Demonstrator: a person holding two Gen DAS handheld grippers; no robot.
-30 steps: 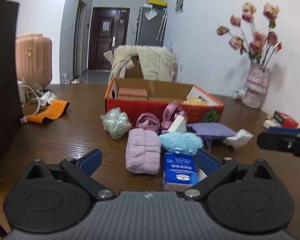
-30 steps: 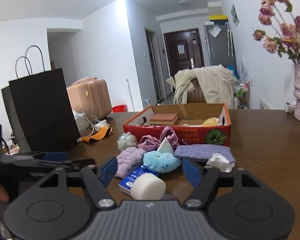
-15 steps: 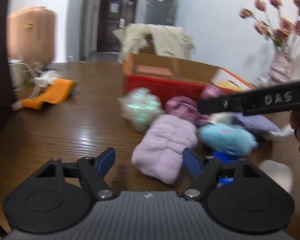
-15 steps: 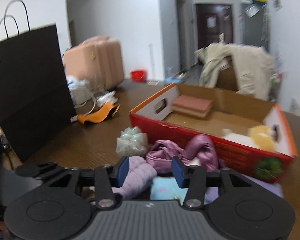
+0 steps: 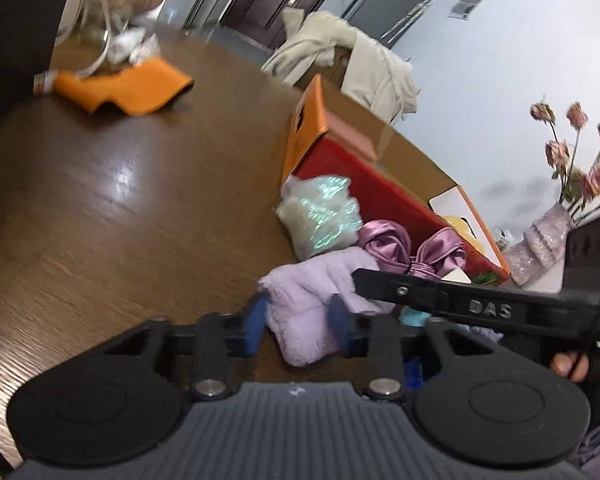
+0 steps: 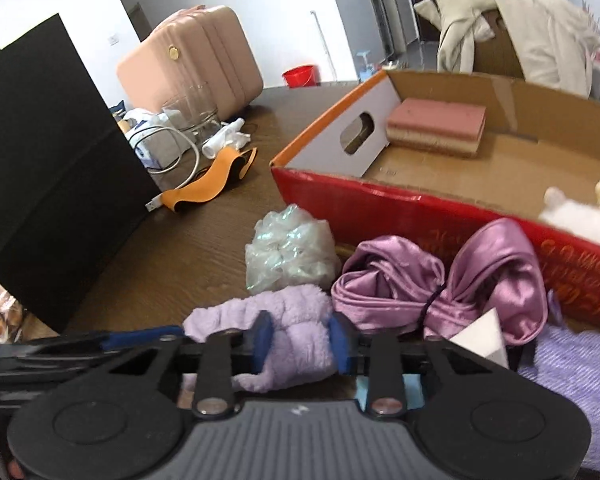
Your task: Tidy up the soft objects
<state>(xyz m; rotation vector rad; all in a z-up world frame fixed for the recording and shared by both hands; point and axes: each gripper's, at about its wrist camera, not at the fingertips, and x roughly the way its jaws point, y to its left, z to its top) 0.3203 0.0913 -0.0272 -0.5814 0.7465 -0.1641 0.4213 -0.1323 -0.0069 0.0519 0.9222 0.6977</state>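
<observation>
A lilac fluffy cloth (image 5: 312, 300) (image 6: 296, 320) lies on the brown table in front of the red cardboard box (image 5: 364, 192) (image 6: 380, 200). My left gripper (image 5: 297, 320) has its jaws closing, and its blue pads press on the near end of that cloth. My right gripper (image 6: 300, 342) is also closing, and its pads pinch the same cloth. One finger (image 5: 420, 294) of the right gripper crosses the left wrist view over the cloth. A pink satin bundle (image 6: 440, 292) and an iridescent plastic puff (image 6: 290, 250) lie just beyond.
A pink sponge (image 6: 436, 124) and a pale plush (image 6: 572, 216) sit inside the box. A white foam wedge (image 6: 484, 336) and a purple knit cloth (image 6: 572, 368) lie to the right. An orange strap (image 6: 212, 184), a black bag (image 6: 48, 180) and a flower vase (image 5: 548, 240) also stand on the table.
Both grippers came forward and down onto the lilac cloth, and their jaws narrowed from wide to pinching it. The left wrist view has rolled sideways.
</observation>
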